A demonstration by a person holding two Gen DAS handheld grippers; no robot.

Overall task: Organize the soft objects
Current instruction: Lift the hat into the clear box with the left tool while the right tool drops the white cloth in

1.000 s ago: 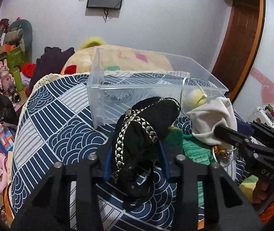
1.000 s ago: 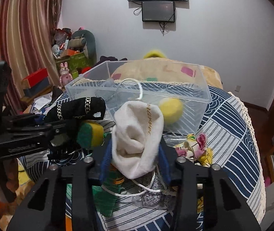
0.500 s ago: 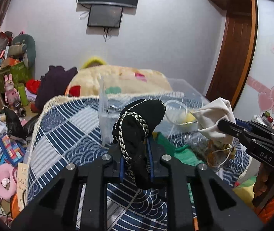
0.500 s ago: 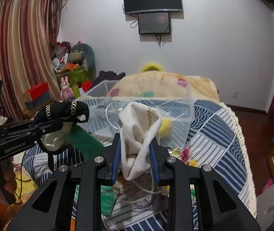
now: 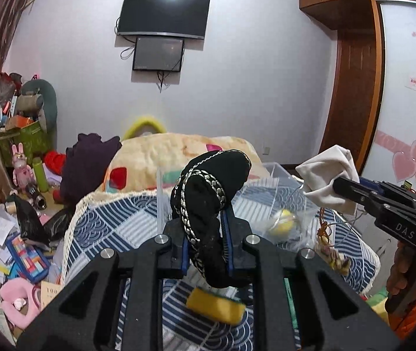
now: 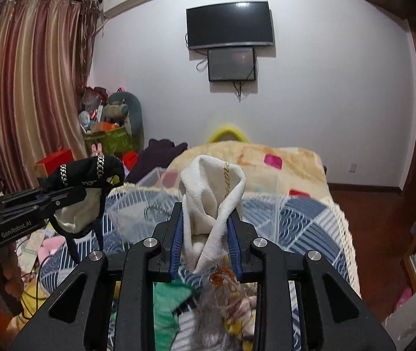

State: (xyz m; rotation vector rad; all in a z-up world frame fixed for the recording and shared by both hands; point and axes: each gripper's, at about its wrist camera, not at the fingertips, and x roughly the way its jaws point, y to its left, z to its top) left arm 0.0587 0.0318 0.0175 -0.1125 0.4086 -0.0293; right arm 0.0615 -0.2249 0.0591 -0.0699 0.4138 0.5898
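My left gripper [image 5: 206,234] is shut on a black soft piece with silver braid trim [image 5: 208,193] and holds it up above the bed. It also shows in the right wrist view [image 6: 88,169]. My right gripper [image 6: 206,234] is shut on a cream cloth [image 6: 212,196], also lifted; the cloth shows at the right of the left wrist view [image 5: 327,175]. A clear plastic bin [image 6: 155,207] sits on the blue patterned cover [image 5: 114,222] ahead and below both grippers, with a yellow ball [image 5: 281,223] in it.
A yellow-green sponge [image 5: 215,305], green cloth [image 6: 167,304] and a tangle of cords and small soft items [image 6: 228,298] lie on the cover below the grippers. A yellow blanket [image 6: 266,158] lies behind the bin. The floor at left is littered [image 5: 17,251].
Both grippers have closed on their pieces and lifted them well above the bed. The bin now sits lower in both views. The sponge stayed on the cover.
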